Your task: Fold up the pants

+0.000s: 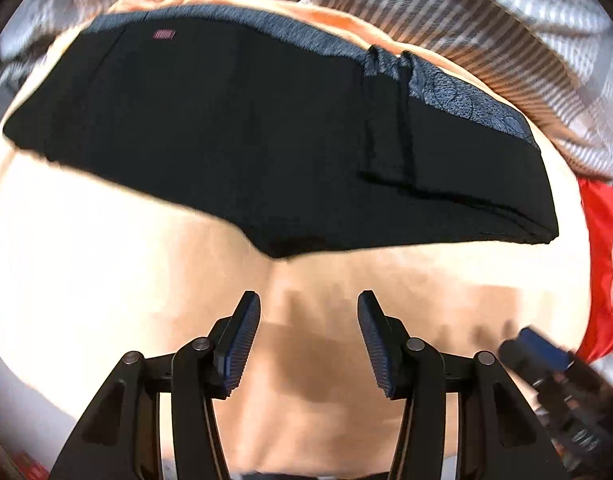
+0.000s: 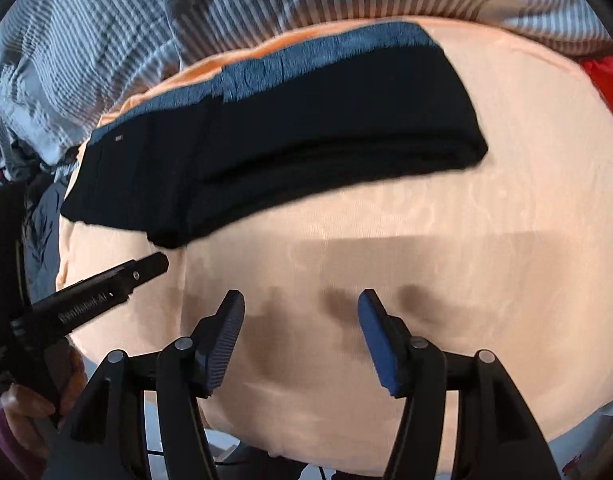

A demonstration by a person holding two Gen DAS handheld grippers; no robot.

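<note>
Black pants folded into long band on peach surface, grey waistband along far edge. Long axis runs left-right across both views.

Left tongs hover above bare cloth, near pants' near edge, spread wide, empty. Right tongs likewise wide, empty, apart from pants.

Striped bedding beyond surface; red cloth at right.

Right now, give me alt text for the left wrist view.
Folded black pants lie on a peach sheet, with the open, empty left tongs short of them. A striped blanket lies behind, red fabric at right.
</note>
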